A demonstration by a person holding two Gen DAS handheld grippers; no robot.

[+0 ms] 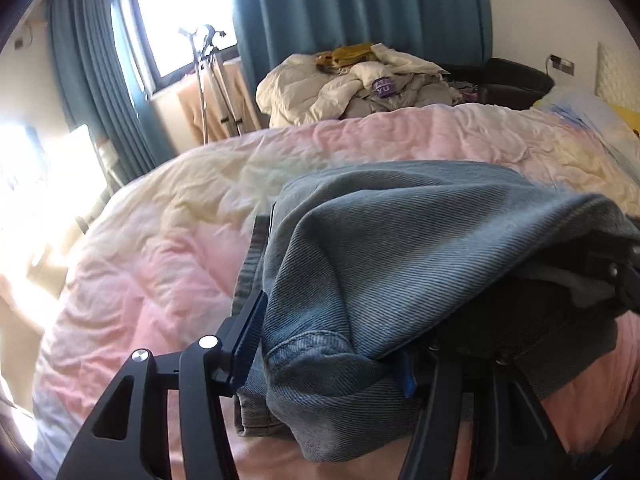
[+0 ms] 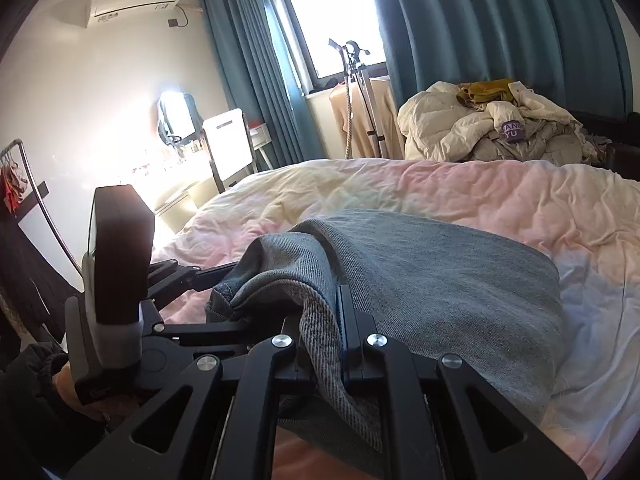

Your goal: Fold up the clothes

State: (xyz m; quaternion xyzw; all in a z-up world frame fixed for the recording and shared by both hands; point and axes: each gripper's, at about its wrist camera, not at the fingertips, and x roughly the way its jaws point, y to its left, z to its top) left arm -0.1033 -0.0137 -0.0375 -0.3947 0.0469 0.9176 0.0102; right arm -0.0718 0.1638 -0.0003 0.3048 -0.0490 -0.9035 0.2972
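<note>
Grey-blue denim jeans (image 1: 400,240) lie bunched on the pink and cream bed cover (image 1: 160,260). My left gripper (image 1: 332,332) has its jaws wide apart, and a thick fold of the denim fills the gap. The cloth lies against the left blue pad (image 1: 250,340) and drapes over the right finger, hiding most of it. It looks loose rather than squeezed. In the right wrist view my right gripper (image 2: 338,312) is shut on an edge of the jeans (image 2: 440,280), with the pale inner side hanging between the fingers. The left gripper's handle (image 2: 116,264) stands just to its left.
A heap of cream duvet and clothes (image 1: 360,80) sits beyond the far side of the bed. A metal stand (image 2: 356,92) and teal curtains (image 2: 500,20) are by the window. A clothes rack (image 2: 24,184) and a white desk panel (image 2: 228,148) are at the left.
</note>
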